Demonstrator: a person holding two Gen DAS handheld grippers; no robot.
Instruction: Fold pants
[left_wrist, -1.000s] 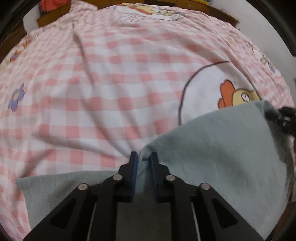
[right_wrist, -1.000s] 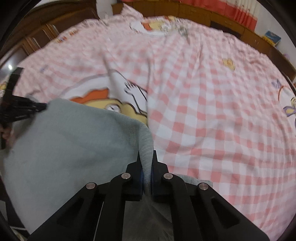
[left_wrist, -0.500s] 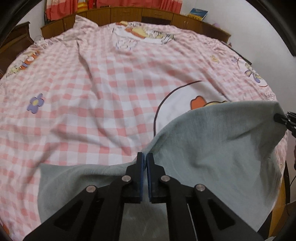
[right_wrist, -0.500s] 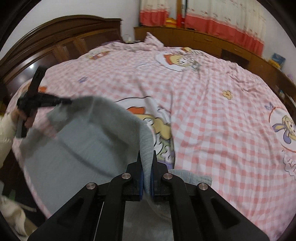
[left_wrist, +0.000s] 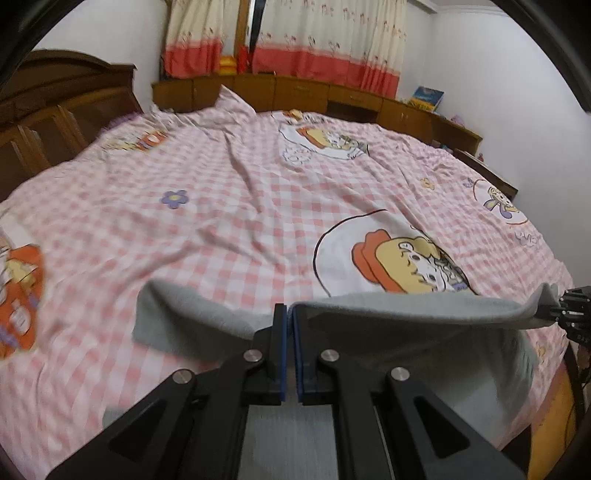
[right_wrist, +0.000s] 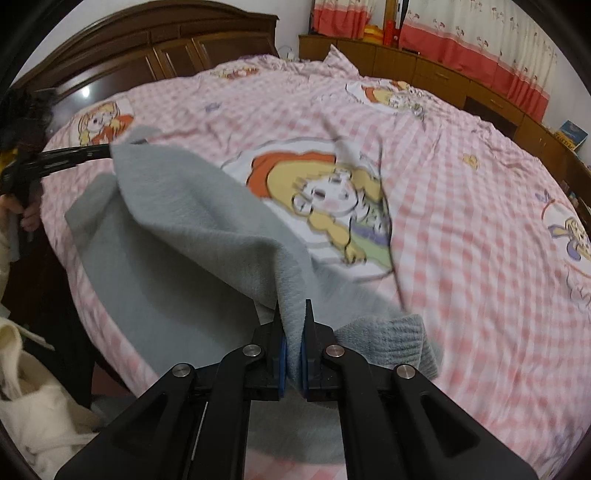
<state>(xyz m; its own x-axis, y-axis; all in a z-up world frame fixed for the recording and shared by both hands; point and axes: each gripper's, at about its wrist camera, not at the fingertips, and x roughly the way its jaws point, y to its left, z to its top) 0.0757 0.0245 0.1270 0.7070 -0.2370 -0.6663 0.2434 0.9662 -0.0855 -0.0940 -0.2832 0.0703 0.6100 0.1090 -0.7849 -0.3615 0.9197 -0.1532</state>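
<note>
The grey fleece pants (left_wrist: 406, 332) hang lifted over the near edge of the bed, stretched between both grippers. My left gripper (left_wrist: 289, 314) is shut on one upper edge of the pants; part of a leg (left_wrist: 173, 321) lies on the quilt to its left. In that view the right gripper (left_wrist: 569, 306) holds the far corner at the right edge. My right gripper (right_wrist: 291, 314) is shut on a thick fold of the pants (right_wrist: 192, 229); a ribbed cuff (right_wrist: 391, 343) sags beside it. The left gripper (right_wrist: 107, 149) pinches the cloth's far corner at upper left.
A pink checked quilt (left_wrist: 258, 206) with cartoon prints covers the wide bed. A dark wooden headboard (right_wrist: 147, 48) stands at the left, low cabinets (left_wrist: 332, 96) and red-hemmed curtains (left_wrist: 314, 40) at the back. A cream garment (right_wrist: 33, 410) and a person's hand (right_wrist: 22, 210) are at left.
Both grippers have risen and drawn back, lifting the pants off the quilt and pulling them taut. The views now take in the whole bed and room. The left jaws have pinched fully together.
</note>
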